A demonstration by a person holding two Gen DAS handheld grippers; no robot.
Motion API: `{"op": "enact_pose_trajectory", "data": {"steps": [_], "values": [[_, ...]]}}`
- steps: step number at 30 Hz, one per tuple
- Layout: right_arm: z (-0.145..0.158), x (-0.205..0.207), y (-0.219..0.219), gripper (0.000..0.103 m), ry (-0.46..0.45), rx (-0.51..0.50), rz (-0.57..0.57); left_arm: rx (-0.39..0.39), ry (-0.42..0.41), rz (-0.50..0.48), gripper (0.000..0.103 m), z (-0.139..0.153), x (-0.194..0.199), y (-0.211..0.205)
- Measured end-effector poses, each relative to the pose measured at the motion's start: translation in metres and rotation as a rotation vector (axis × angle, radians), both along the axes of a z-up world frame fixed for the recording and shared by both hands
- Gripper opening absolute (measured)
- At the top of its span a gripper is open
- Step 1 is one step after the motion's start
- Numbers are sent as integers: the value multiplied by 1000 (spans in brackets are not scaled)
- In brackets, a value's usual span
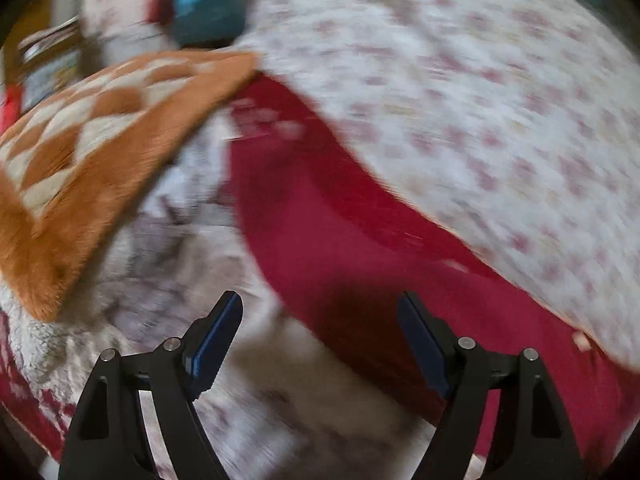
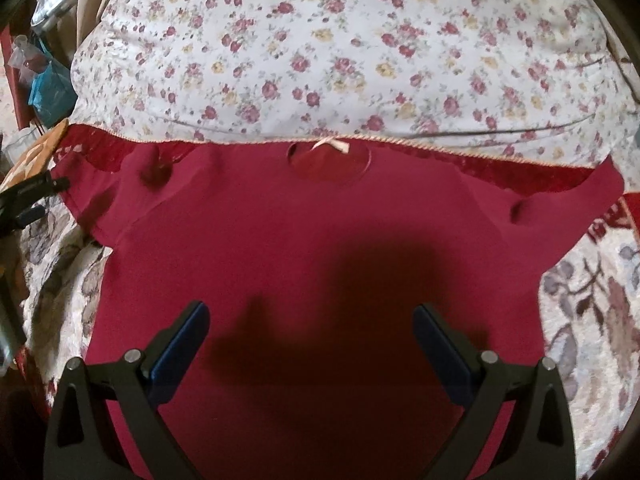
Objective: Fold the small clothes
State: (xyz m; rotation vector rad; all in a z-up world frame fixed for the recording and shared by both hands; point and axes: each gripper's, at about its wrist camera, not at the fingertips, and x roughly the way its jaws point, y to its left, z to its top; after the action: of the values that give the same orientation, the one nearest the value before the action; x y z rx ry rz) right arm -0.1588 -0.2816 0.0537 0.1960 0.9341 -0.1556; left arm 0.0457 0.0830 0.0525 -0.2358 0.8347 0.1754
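Note:
A small dark red T-shirt (image 2: 312,240) lies flat on the bed, neck hole (image 2: 328,162) at the far end and both short sleeves spread out. My right gripper (image 2: 310,320) is open and empty, hovering above the shirt's lower middle and casting a shadow on it. My left gripper (image 1: 320,312) is open and empty over the shirt's left edge (image 1: 320,220); this view is blurred by motion. The left gripper also shows at the left rim of the right wrist view (image 2: 28,196).
A floral white quilt (image 2: 320,52) lies just beyond the shirt's collar. A cream blanket with grey and brown flowers (image 2: 592,312) lies under the shirt. An orange checked cushion (image 1: 92,152) sits to the left. Blue clutter (image 2: 50,88) stands at the far left.

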Motion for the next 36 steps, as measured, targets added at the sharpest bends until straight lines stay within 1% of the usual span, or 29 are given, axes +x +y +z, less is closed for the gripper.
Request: {"op": "enact_pose_trajectory", "data": {"steps": [3, 4, 5, 6, 8, 11, 13, 14, 15, 16, 17, 18, 19, 20, 22, 24, 27, 29, 31, 33, 35, 36], "values": [[-6, 2, -3, 103, 7, 51, -3, 12, 13, 111, 60, -17, 22, 26], [-8, 3, -4, 103, 12, 63, -4, 11, 20, 133, 60, -21, 27, 31], [-10, 4, -5, 103, 17, 73, -5, -8, 39, 150, 60, -27, 35, 37], [-13, 5, -6, 103, 22, 79, -5, -30, 59, 157, 59, -32, 44, 40], [-17, 7, -7, 103, 36, 91, -4, -75, 93, 167, 53, -43, 61, 45], [-20, 8, -7, 103, 42, 123, 3, -78, 121, 175, 51, -52, 78, 45], [-20, 8, -7, 103, 37, 122, 9, -77, 108, 187, 51, -50, 85, 41], [-20, 8, -7, 103, 36, 119, 14, -92, 92, 183, 50, -50, 87, 39], [-20, 8, -8, 103, 34, 120, 16, -109, 77, 171, 45, -50, 89, 38], [-20, 8, -9, 103, 30, 125, 18, -136, 60, 139, 7, -51, 91, 37], [-20, 9, -10, 103, 26, 130, 18, -162, 68, 108, 0, -52, 95, 36], [-19, 9, -12, 103, 21, 138, 16, -182, 76, 92, 0, -52, 96, 35], [-19, 9, -13, 103, 17, 147, 12, -190, 51, 93, 0, -46, 90, 32], [-19, 8, -15, 103, 12, 159, 9, -198, 16, 70, 0, -37, 83, 27], [-18, 5, -18, 103, -3, 176, 0, -229, -56, -18, 0, -14, 66, 9], [-17, 2, -23, 103, -17, 179, -15, -243, -114, -124, 0, 13, 42, -23], [-14, -2, -33, 103, -30, 192, -51, -260, -146, -280, 0, 40, 14, -72], [-11, -7, -39, 103, -47, 204, -71, -268, -149, -371, 0, 51, -11, -107], [-6, -14, -47, 103, -69, 204, -90, -279, -130, -454, 0, 55, -31, -148], [-1, -20, -54, 103, -86, 199, -105, -291, -97, -530, 0, 49, -46, -189], [1, -26, -63, 103, -87, 189, -125, -287, -68, -577, 0, 38, -60, -214], [1, -30, -69, 103, -84, 186, -136, -295, -40, -609, 0, 30, -65, -230]]}}
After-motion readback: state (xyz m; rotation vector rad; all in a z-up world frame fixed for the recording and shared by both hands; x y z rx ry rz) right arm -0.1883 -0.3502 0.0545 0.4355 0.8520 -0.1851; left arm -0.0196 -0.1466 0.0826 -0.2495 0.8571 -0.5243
